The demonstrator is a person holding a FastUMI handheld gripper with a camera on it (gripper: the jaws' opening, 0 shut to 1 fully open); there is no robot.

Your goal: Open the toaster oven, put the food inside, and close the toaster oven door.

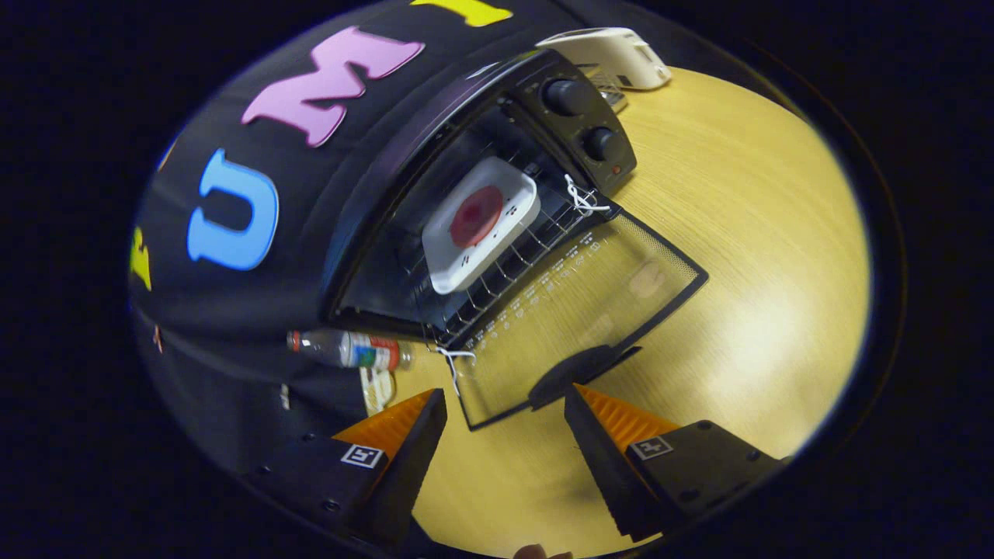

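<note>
On the pale wooden counter (738, 233), a clear plastic bottle with a red-and-green label (347, 348) lies on its side, well apart from a white plastic device (613, 54) at the counter's far edge.

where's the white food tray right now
In the gripper view the white food tray sits on the rack inside the open toaster oven, beyond the lowered glass door and the open gripper.

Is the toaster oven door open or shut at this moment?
Open. The glass door lies folded down flat over the table, baring the rack with the white food tray. The open gripper holds nothing.
</note>
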